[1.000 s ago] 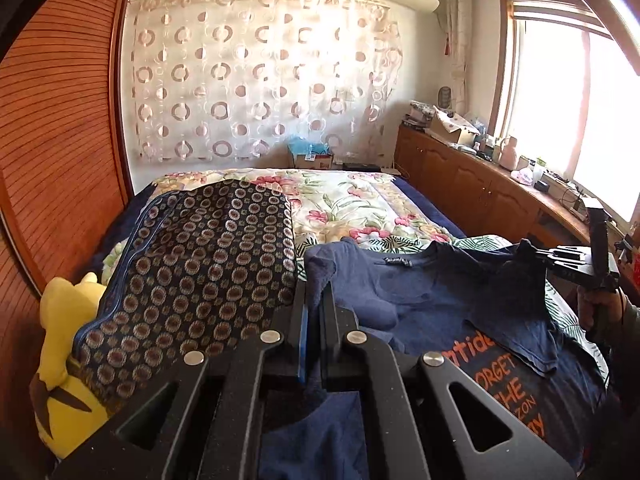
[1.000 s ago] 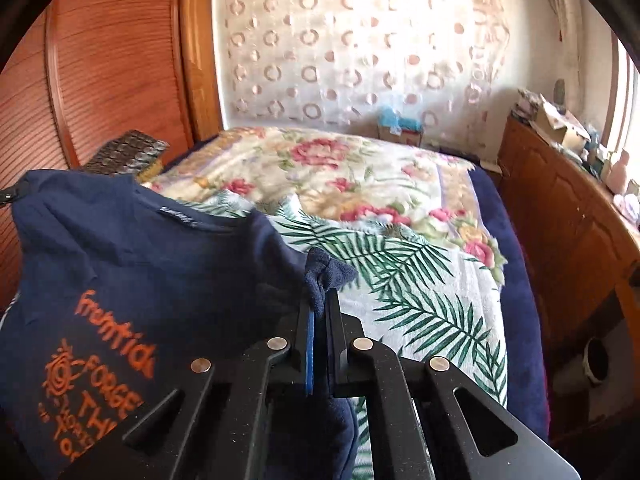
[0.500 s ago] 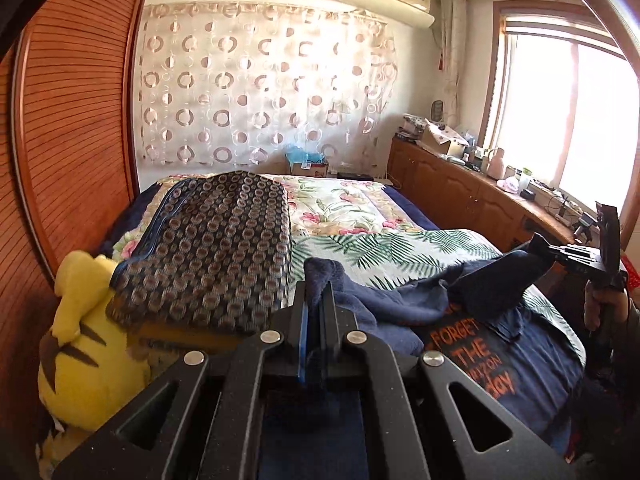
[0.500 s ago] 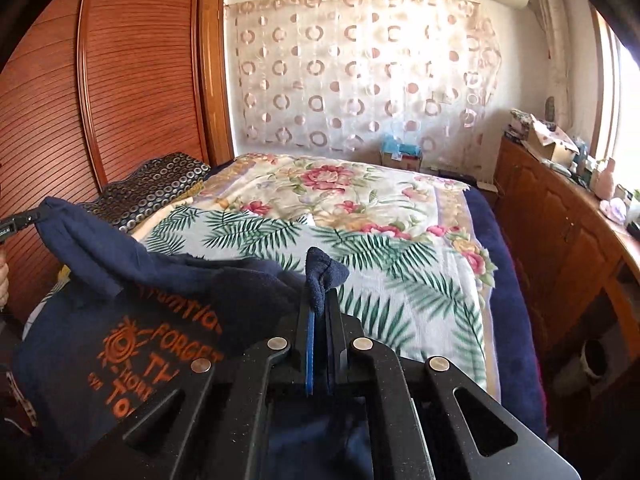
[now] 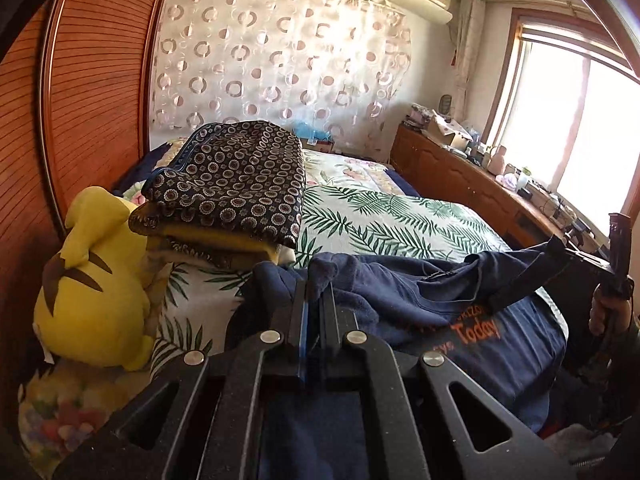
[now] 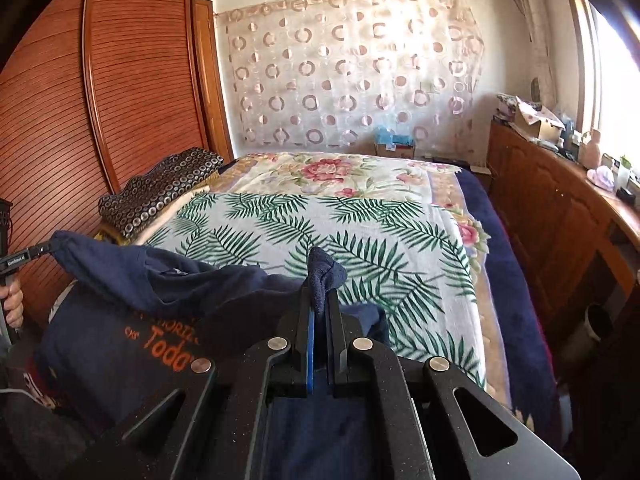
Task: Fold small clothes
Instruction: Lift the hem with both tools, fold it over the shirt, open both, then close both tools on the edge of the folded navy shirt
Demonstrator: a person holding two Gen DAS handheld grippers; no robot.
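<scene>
One navy T-shirt point(image 5: 420, 296) on the bed point(image 6: 360, 216), two tools: left tool point(image 5: 316, 292) and right tool point(image 6: 320, 296) each clamped on it. One yellow plush point(image 5: 92, 276) at 9 o'clock.

- The navy T-shirt point(image 5: 404, 300) is soft matt knit cloth with flat orange print; a fuzzy bunch of it sticks up from the right gripper point(image 6: 320, 300).
- Both grippers, left gripper point(image 5: 314, 296) included, look like matt black finely grained plastic with shiny round metal rivets.
- Beyond the shirt, the palm-leaf bedspread point(image 6: 360, 232) is smooth printed cloth.
- Left of the shirt, the yellow toy point(image 5: 92, 280) is plush.
- The wardrobe doors point(image 6: 136, 92) behind it are ribbed, semi-gloss reddish wood.
- The curtain point(image 6: 352, 68) is sheer cloth.
</scene>
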